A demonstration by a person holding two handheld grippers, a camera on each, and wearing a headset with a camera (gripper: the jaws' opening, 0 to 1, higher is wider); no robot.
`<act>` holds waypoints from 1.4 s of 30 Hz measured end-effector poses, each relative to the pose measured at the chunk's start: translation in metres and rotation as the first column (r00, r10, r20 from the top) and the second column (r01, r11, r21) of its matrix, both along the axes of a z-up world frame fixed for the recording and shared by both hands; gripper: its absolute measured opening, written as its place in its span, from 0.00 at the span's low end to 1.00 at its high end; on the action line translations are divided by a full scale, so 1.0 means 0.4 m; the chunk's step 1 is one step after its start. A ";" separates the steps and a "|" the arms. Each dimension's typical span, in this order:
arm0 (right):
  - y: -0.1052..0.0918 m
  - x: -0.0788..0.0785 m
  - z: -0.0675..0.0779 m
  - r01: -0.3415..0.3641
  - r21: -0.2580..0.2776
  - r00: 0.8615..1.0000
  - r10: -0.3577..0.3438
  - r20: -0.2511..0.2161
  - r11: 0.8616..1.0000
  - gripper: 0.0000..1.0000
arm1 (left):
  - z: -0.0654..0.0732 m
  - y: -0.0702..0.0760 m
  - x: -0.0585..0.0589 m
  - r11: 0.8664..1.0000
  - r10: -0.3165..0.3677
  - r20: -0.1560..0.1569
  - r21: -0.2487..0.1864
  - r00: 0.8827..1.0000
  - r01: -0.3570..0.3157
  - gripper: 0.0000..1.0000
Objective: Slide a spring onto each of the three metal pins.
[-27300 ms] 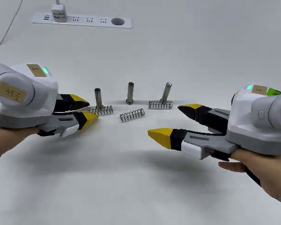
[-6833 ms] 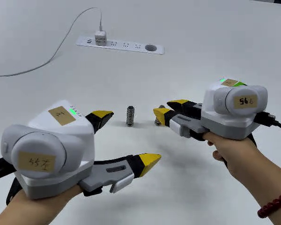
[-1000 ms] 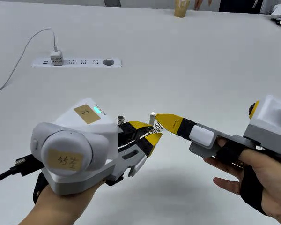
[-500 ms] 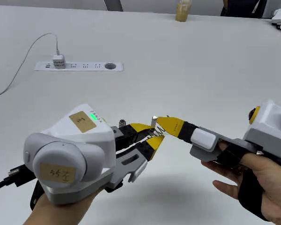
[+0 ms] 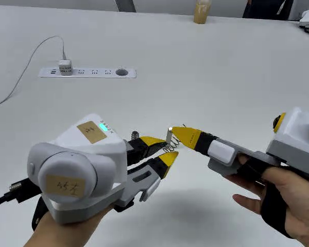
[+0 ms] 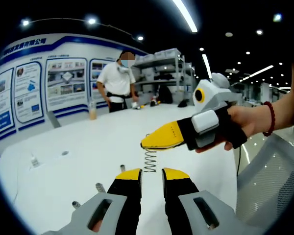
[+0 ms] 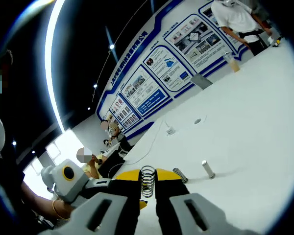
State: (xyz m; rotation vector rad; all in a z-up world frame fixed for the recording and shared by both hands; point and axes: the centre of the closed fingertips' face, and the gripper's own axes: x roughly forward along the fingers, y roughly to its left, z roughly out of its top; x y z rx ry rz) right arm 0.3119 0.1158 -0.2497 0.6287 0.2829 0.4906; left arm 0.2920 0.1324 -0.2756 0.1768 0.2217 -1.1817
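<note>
Over the white tabletop, well short of its far edge, the two tools met tip to tip around one spring. The right tool was clamped on that spring: in the right gripper view the coil sat squeezed between its two yellow tips. The left tool had its jaws a narrow gap apart, with the spring's lower end at that gap; whether they pinched it I could not tell. In the head view a bare pin stood upright on the tabletop just behind the spring. The right gripper view showed that bare pin off to one side, and between it and the held spring a second pin with a coil around it. A power strip lay toward the far left of the tabletop.
</note>
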 end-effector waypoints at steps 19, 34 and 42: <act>-0.041 0.086 0.002 0.033 -0.262 0.997 -0.012 0.082 0.965 0.11 | -0.033 0.096 0.030 0.991 0.118 -0.011 0.067 0.993 -0.117 0.44; -0.077 0.166 -0.039 0.051 -0.428 0.995 -0.007 0.104 0.902 0.11 | -0.051 0.169 0.061 0.974 0.217 -0.038 0.074 0.975 -0.214 0.68; -0.085 0.197 -0.082 0.046 -0.497 0.995 0.003 0.097 0.867 0.11 | -0.053 0.179 0.066 0.973 0.224 -0.042 0.065 0.974 -0.221 0.81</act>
